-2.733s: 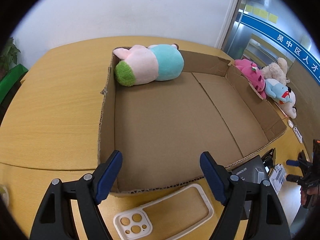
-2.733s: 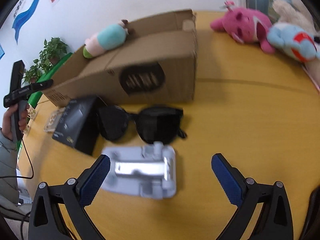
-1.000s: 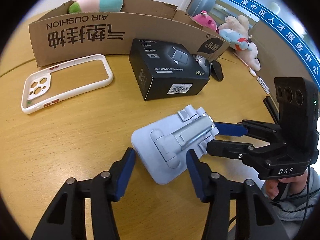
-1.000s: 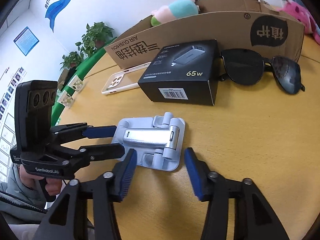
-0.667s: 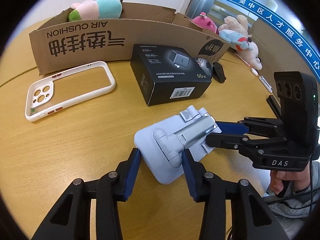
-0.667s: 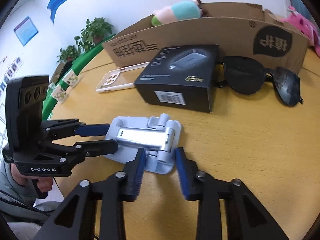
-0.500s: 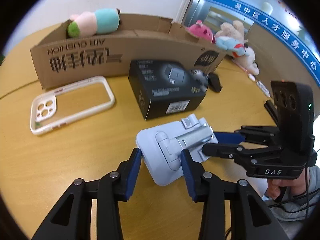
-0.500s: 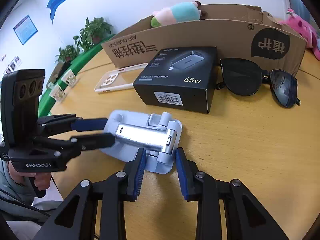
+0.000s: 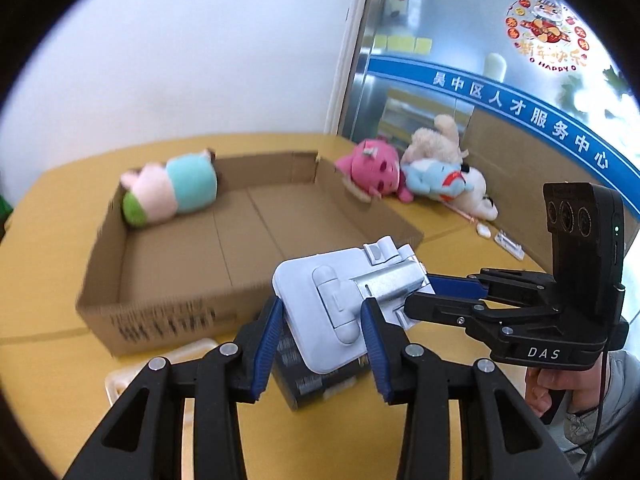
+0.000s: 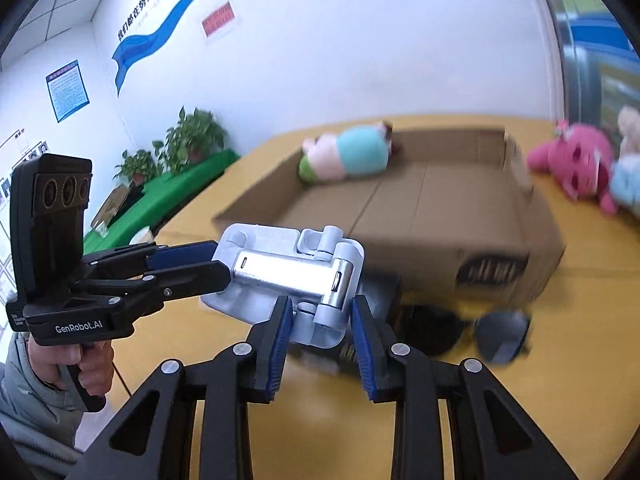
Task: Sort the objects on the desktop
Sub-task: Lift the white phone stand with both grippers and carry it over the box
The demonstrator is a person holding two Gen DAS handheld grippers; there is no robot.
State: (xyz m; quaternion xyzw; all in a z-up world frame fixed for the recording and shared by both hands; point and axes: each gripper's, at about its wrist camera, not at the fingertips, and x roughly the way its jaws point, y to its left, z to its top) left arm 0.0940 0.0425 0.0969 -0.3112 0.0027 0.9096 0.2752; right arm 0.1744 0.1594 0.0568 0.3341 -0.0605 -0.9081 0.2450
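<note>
A: Above the desk (image 9: 48, 248), I've got the folding phone stand (image 9: 340, 304) up in the air, both sets of tongs clamped on it. My left tongs (image 9: 322, 344) pinch the plate end between the blue pads, and my right tongs (image 10: 320, 334) squeeze the hinge end, either side of the silver arm.

B: Where's the stand relative to the box?

A: On my side of the cardboard box (image 9: 224, 240), in front of its near wall, clear of the desk surface. From the right wrist view the stand (image 10: 288, 272) sits tilted, plate side toward the left tongs (image 10: 216, 262).

B: What's inside the box?

A: One pastel plush (image 9: 172, 196), pink, teal and green, lying against the far wall.

B: And below you?

A: The black charger box (image 9: 316, 384) sits under the stand, the white phone case (image 9: 160, 360) to its left. Sunglasses (image 10: 480, 332) lie beside the charger box; blurred. A pink plush (image 9: 372, 172) and a blue plush (image 9: 436, 180) lie outside the box.
</note>
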